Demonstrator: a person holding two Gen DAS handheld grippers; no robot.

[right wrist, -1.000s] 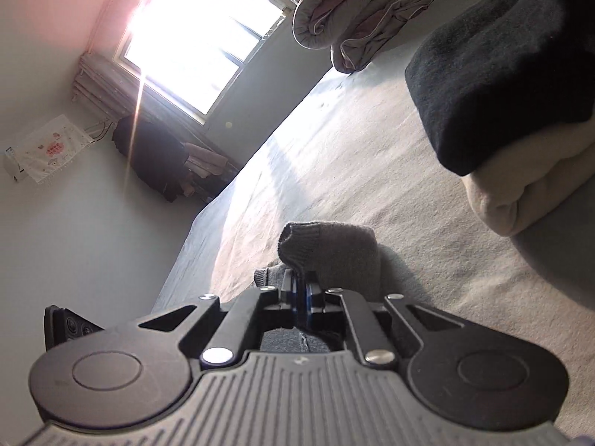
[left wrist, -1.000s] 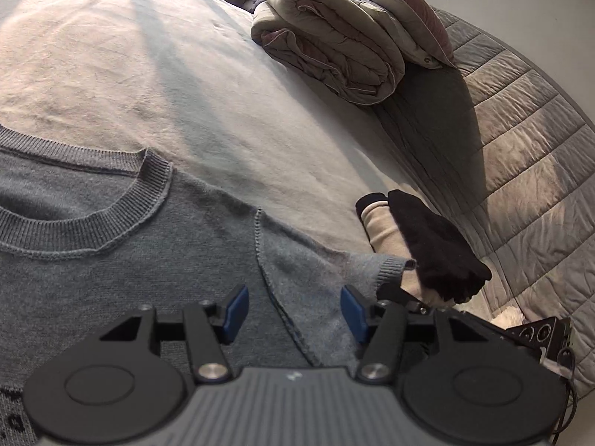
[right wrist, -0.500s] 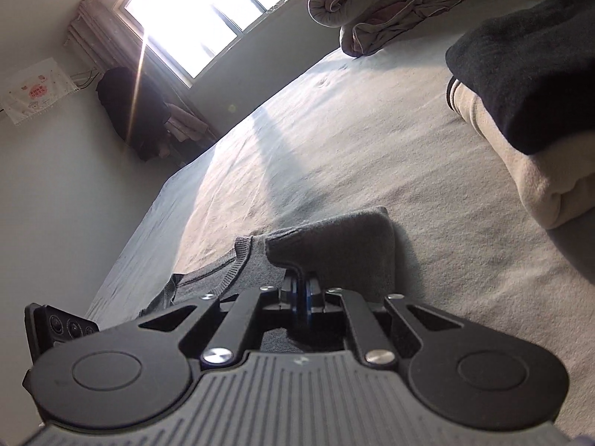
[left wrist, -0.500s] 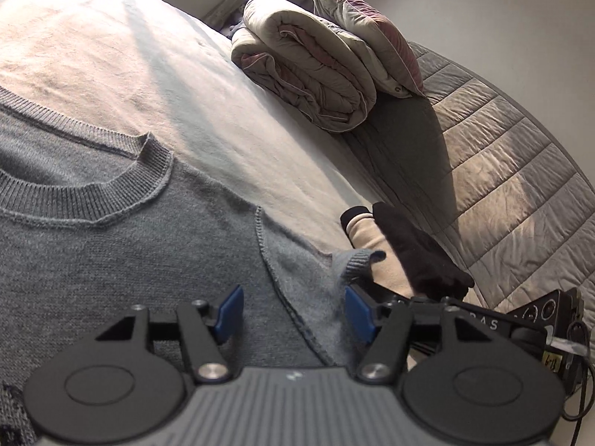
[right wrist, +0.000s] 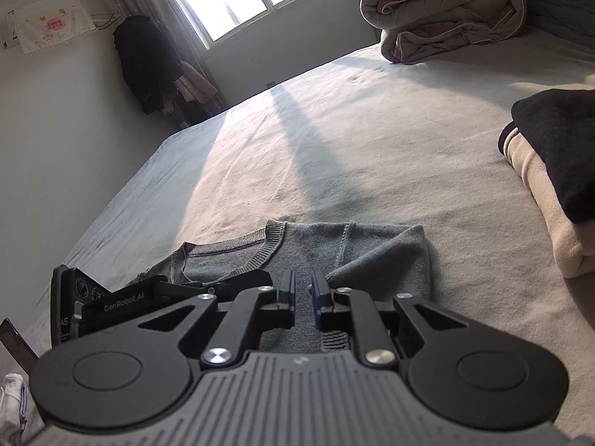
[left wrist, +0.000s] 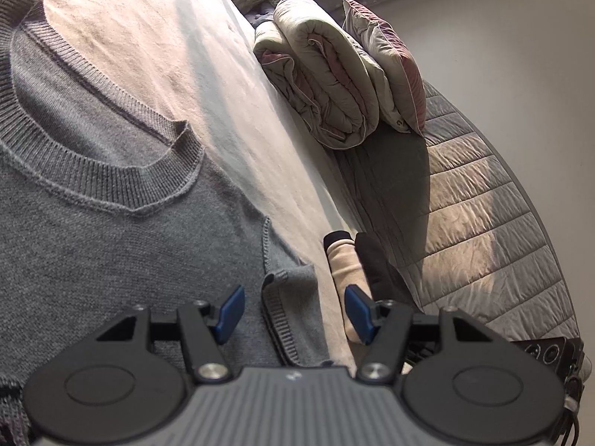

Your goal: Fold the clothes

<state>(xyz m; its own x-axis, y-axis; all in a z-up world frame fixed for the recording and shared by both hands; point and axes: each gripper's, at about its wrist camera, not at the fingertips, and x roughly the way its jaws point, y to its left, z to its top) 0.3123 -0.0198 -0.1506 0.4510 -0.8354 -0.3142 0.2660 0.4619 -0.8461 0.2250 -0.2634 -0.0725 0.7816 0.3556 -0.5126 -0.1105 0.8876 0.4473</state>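
A grey knit sweater [left wrist: 93, 230] lies flat on the bed, collar up-left. Its sleeve is folded over the body, the ribbed cuff [left wrist: 277, 319] lying between my left fingers. My left gripper [left wrist: 293, 316] is open just above the sweater and holds nothing. In the right wrist view the sweater [right wrist: 349, 252] lies just ahead. My right gripper [right wrist: 304, 297] is slightly open, with a narrow gap between the pads, over the folded sleeve; nothing is gripped.
A folded cream and black clothes stack [left wrist: 357, 267] [right wrist: 550, 186] lies right of the sweater. A rolled duvet [left wrist: 319, 85] [right wrist: 446, 11] and pillow [left wrist: 390, 59] sit at the bed's head by the quilted headboard [left wrist: 483, 204]. The left gripper's body [right wrist: 122, 304] is close on the left.
My right gripper carried the sleeve over the sweater body, then opened and let it go. The left gripper stayed open and shifted slightly right along the sweater.
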